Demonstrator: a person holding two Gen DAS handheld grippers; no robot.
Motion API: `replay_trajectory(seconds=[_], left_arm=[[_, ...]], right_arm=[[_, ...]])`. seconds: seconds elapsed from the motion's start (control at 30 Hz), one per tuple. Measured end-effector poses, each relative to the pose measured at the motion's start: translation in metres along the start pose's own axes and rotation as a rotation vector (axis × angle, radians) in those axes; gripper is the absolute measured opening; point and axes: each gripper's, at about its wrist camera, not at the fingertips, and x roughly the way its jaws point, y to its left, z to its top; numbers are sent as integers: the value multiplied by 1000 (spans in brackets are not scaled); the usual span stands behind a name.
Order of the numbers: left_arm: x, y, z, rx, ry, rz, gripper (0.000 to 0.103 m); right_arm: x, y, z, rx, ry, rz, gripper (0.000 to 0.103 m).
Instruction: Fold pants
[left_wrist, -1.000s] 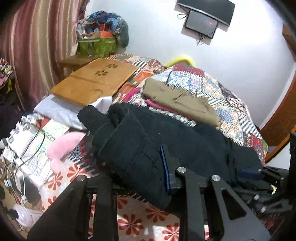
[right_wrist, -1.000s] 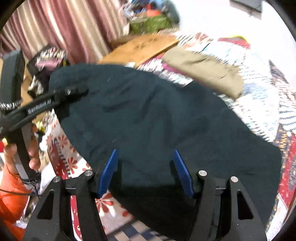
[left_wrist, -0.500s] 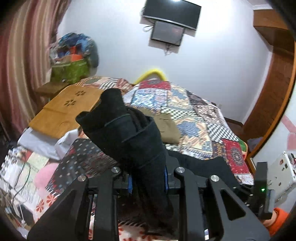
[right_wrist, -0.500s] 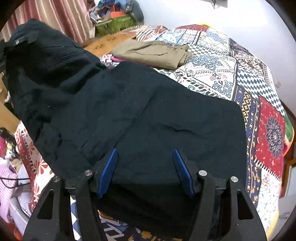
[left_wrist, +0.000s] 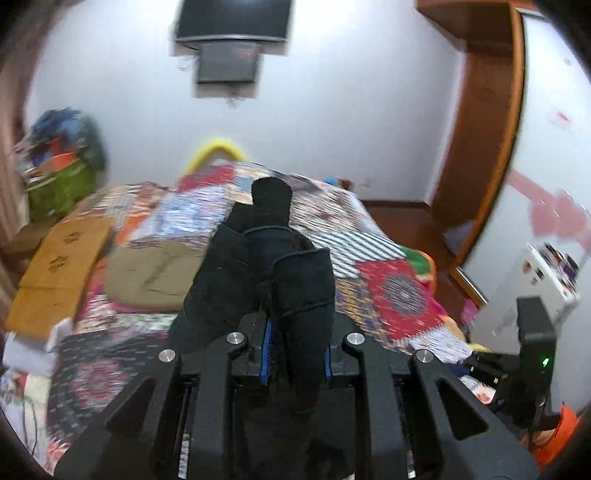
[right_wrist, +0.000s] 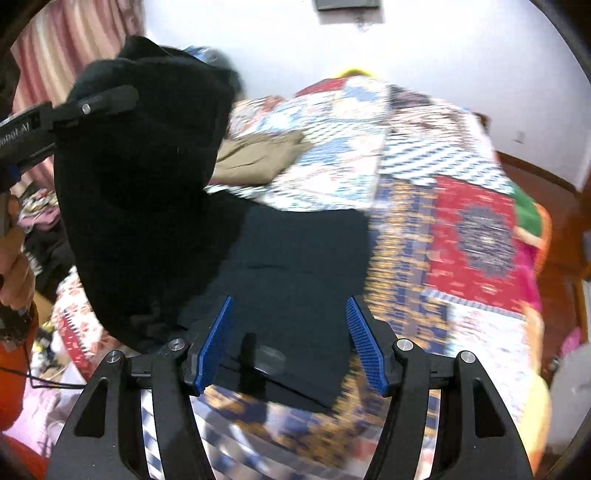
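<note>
The black pants lie partly on the patchwork bed. My left gripper is shut on one end of the pants and holds it lifted, so the cloth bunches up between the blue pads. In the right wrist view that lifted end hangs at the left from the left gripper. My right gripper is open, its blue pads spread just above the flat part of the pants near the bed's front edge. The right gripper's body shows at the right of the left wrist view.
Folded khaki trousers lie farther back on the quilt. A wooden board sits at the left of the bed. A green bag with clothes stands in the corner. A TV hangs on the wall.
My left gripper has lifted its end of the pants up and carried it rightward over the bed. The right gripper stayed open and shifted right along the flat part.
</note>
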Motion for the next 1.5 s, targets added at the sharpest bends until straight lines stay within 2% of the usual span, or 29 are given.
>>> replay_trajectory(seconds=[0.1,0.17,0.3,0.33,0.47,0.6,0.77,0.83,0.9,1.0,1.17,1.23,1.33,1.43,1.5], left_arm=[[35,-37,-11,44,89,-87,20],[65,-63,-29,81,184,-123,20],[110,-98,-75,170,357,-106,20],[113,-99,-81,172,372,-105,20],[109,-103,-90,192,377,-103,23],[95,-90,-80,117,409,-181,54],[53,-66,-65,49,343,-215,55],[38,-53,-58,22,304,-215,58],[27,-35,-51,-3,267,-190,61],[27,-3,-50,-36,252,-89,61],[49,45,-76,-99,343,27,61],[58,54,-93,-101,378,35,62],[66,54,-110,-77,392,40,68],[72,55,-120,-65,368,51,74],[73,58,-121,-79,371,47,75]], right_arm=[[-20,-30,-7,54,-14,-51,59],[-28,-45,-15,98,-20,-72,59],[-39,-63,-28,165,-26,-82,59],[-41,-62,-31,173,-28,-82,59],[-44,-65,-37,181,-35,-89,59],[-46,-67,-34,201,-58,-76,59],[-47,-54,-24,189,-88,-40,59],[-46,-44,-17,165,-95,-33,59],[-41,-34,-9,138,-101,-22,59],[-29,-20,0,110,-105,-9,59],[7,-3,6,74,-44,-15,59],[22,-2,1,57,5,-52,59],[36,-12,-16,97,71,-25,59],[38,-27,-29,182,82,19,62],[39,-27,-31,196,80,18,64]])
